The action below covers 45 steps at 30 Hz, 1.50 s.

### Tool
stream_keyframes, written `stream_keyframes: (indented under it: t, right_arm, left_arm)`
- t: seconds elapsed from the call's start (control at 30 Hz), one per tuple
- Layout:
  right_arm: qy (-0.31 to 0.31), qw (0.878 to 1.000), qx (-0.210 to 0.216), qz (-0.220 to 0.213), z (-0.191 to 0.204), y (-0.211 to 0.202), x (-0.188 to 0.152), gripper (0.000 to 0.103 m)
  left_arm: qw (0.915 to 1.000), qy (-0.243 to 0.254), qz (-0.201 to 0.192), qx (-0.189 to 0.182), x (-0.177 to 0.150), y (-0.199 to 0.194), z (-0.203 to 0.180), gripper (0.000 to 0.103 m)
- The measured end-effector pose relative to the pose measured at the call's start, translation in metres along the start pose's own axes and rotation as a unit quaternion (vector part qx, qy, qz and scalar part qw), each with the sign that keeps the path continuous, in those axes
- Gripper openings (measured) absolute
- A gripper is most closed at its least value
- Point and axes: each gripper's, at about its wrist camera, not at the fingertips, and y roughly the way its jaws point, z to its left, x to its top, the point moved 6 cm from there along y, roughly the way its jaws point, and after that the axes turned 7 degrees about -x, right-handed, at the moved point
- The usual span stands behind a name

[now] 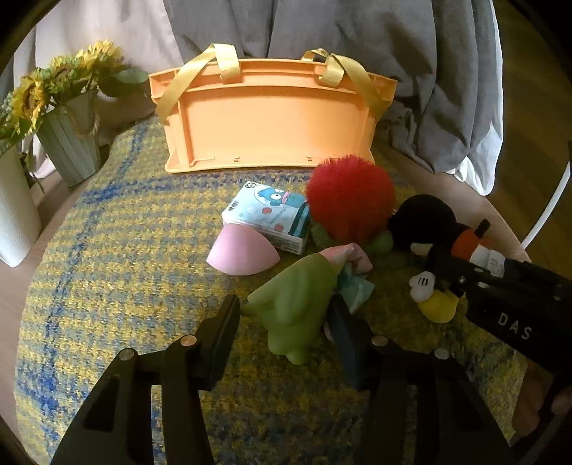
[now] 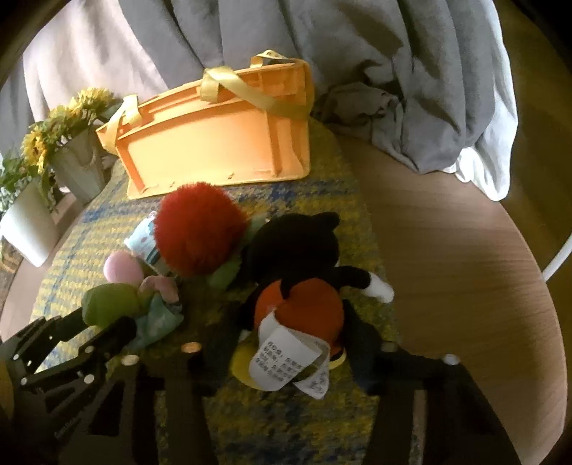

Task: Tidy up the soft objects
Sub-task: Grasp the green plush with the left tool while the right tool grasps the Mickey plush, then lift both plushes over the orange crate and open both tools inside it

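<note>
A round wooden table [image 2: 464,250] has a yellow and blue mat [image 1: 118,250] on it; at the far side of the mat stands an orange basket [image 1: 264,118] with yellow straps [image 1: 175,86]; behind the basket hangs a big grey cloth [image 1: 357,32]. To the left of the basket is a green pot [image 1: 71,143] full of sunflowers [image 1: 60,78]; a white pot [image 1: 14,211] stands just beside it.

The soft things lie in a bunch on the mat, in front of the basket; a fluffy red ball [image 1: 350,196] sits closest to the basket; a blue and white tissue pack [image 1: 268,218] lies touching the red ball on its left; a pink soft wedge [image 1: 243,250] lies against the front of the tissue pack; a bit of green leaf [image 2: 225,272] pokes out under the red ball. The red ball and the tissue pack lie between the near toys and the basket.

The left gripper [image 1: 286,314] comes in low from the near side; its jaws are set wide, one on each side of a green soft toy [image 1: 296,304], and I cannot tell if they touch it; a small pink and teal cloth bit [image 1: 354,268] sits at the far end of the green toy.

The right gripper [image 2: 293,354] comes in from the right and points down at a black mouse doll [image 2: 296,250] with red shorts and a white paper tag [image 2: 282,357]; its dark fingers [image 2: 364,343] sit on both sides of the doll's lower part; I cannot tell if they squeeze it.
</note>
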Motion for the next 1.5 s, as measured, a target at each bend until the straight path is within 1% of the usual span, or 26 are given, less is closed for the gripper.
stream_keyframes:
  t: [0.07, 0.23, 0.5, 0.63, 0.97, 1.5]
  right_arm:
    - [-0.005, 1.0, -0.002, -0.006, 0.001, -0.003, 0.0, 0.042]
    - [-0.005, 1.0, 0.001, -0.011, 0.001, -0.01, 0.001, 0.041]
    - [0.005, 1.0, 0.0, -0.021, -0.003, -0.028, 0.005, 0.041]
    - [0.009, 0.999, -0.003, -0.037, -0.004, -0.041, 0.01, 0.041]
    - [0.011, 0.997, -0.015, -0.078, -0.005, -0.073, 0.026, 0.041]
    - [0.016, 0.991, 0.004, -0.13, 0.009, -0.112, 0.056, 0.041]
  left_arm:
    - [1.0, 0.0, -0.005, 0.005, 0.0, -0.004, 0.001, 0.05]
    - [0.9998, 0.002, -0.019, 0.01, 0.004, -0.018, 0.0, 0.05]
    - [0.999, 0.002, -0.044, 0.005, 0.016, -0.037, -0.006, 0.05]
    - [0.998, 0.006, -0.063, 0.005, 0.025, -0.049, -0.008, 0.05]
    - [0.9957, 0.005, -0.092, -0.001, 0.04, -0.073, -0.012, 0.049]
    - [0.9886, 0.014, -0.15, -0.012, 0.078, -0.113, -0.009, 0.049]
